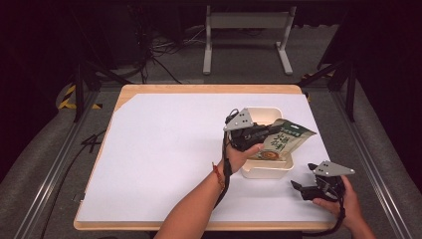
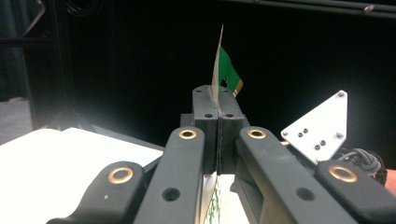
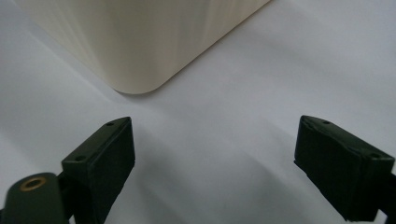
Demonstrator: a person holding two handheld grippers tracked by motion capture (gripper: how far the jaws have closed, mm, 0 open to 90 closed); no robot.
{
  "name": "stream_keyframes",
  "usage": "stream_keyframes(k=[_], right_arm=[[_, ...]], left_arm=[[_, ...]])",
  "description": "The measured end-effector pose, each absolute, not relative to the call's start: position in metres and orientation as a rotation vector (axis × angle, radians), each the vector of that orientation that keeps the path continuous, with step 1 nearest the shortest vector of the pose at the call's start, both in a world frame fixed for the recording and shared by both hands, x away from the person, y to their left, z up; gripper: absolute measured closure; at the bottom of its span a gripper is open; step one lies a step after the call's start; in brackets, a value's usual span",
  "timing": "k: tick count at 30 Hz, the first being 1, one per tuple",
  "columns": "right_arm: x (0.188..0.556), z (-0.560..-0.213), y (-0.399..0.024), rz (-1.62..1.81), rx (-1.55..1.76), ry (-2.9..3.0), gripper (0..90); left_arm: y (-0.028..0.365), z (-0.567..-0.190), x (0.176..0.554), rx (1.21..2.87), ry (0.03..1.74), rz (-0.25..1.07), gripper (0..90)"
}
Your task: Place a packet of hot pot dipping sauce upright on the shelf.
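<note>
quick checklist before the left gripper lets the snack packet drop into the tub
1. Grip on packet: ok. The left gripper has its jaws shut on the edge of the snack packet.
2. Packet over the tub: ok. It hangs above the cream tub, tilted, with its far corner past the right rim.
3. Room inside the tub: cannot tell, the packet and hand hide the inside.
4. Right gripper out of the way: ok. The right gripper is open, low over the white sheet beside the tub's corner.
5. Tub steadied: not ok, nothing holds it.
</note>
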State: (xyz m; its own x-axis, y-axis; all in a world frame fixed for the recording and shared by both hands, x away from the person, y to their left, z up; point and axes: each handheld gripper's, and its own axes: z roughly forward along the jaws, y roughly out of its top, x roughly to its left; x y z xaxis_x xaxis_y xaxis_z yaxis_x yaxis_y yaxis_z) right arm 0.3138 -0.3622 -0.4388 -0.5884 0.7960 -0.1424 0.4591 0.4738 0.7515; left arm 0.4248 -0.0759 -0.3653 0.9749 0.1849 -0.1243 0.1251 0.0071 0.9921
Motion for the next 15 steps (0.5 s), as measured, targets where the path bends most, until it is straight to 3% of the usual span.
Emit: stream_keyframes(k=[15], right_arm=[[0.314,-0.439,-0.36,0.928,1.041,2.249,12.9]], left_arm=[[-0.046,-0.393,0.425,1.604,0.262,0.047,89.6]])
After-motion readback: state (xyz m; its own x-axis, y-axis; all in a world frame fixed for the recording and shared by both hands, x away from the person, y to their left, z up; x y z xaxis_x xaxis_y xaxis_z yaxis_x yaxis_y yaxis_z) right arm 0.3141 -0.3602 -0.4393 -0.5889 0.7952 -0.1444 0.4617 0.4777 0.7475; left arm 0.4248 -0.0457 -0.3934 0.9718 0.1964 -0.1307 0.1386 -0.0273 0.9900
